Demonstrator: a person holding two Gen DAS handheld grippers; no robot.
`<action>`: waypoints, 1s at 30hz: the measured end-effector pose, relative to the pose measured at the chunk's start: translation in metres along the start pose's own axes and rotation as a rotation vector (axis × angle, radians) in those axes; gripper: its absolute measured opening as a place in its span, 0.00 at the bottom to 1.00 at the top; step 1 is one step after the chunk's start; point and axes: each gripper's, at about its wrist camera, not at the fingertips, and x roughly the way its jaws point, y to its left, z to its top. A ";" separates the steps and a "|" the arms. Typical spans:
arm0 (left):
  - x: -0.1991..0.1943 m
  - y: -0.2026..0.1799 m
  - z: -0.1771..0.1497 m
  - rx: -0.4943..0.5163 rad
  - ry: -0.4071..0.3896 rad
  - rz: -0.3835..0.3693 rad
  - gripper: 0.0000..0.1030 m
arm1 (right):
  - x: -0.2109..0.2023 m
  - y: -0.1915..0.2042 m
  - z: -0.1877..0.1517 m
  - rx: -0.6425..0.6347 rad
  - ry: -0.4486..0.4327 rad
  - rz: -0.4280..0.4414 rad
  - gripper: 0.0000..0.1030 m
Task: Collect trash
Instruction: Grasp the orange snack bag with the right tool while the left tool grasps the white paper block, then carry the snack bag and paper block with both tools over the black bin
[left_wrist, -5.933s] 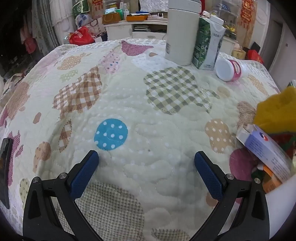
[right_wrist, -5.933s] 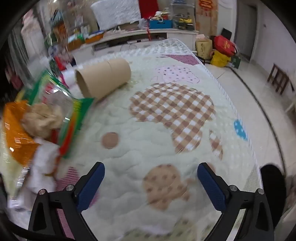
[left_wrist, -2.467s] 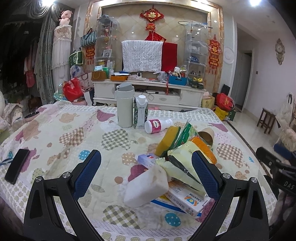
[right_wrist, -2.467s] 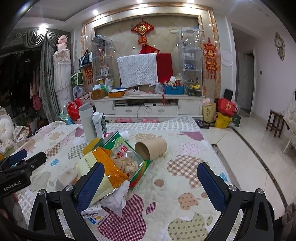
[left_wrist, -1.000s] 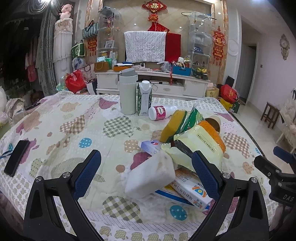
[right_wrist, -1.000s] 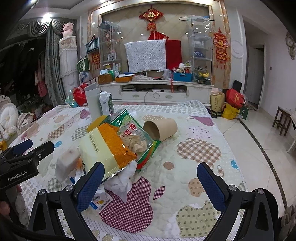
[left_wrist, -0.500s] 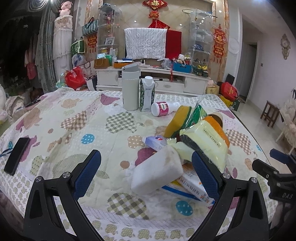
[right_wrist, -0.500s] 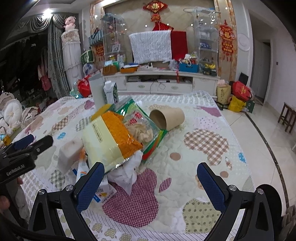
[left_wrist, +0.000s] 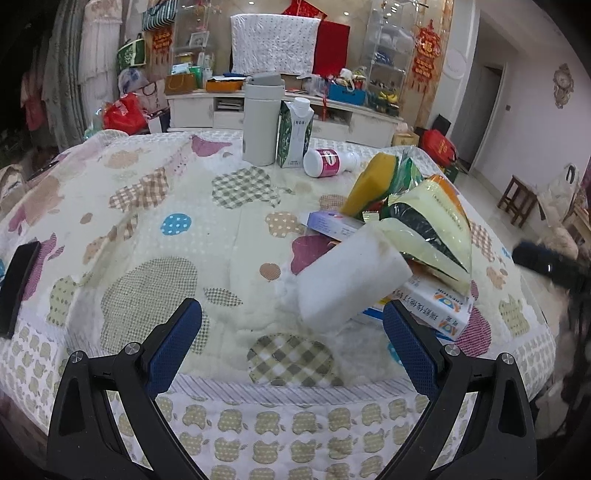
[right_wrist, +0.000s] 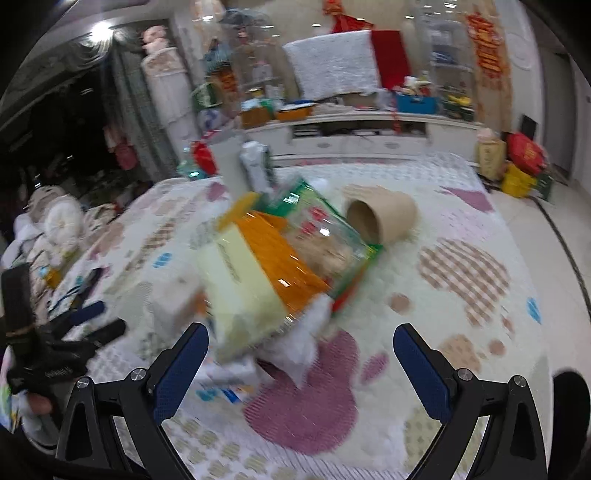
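Near the quilt's front edge, left gripper and right gripper hover released, grasping nothing. Advisably straddle the white foam block squarely before clenching, clear of the yellow-orange bag.

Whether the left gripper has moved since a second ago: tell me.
Yes. The left gripper has moved closer to the trash pile: the white foam block now looms larger and nearer its fingers, while the block keeps its place on the quilt.
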 end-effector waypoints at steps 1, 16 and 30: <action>0.001 -0.002 0.001 0.011 -0.001 -0.017 0.95 | 0.005 0.006 0.007 -0.026 -0.001 0.010 0.97; 0.041 -0.043 0.008 0.294 0.012 -0.064 0.95 | 0.072 0.033 0.045 -0.246 0.092 -0.030 0.97; 0.036 -0.008 0.028 0.083 0.064 -0.201 0.35 | 0.046 0.024 0.035 -0.188 0.015 0.029 0.51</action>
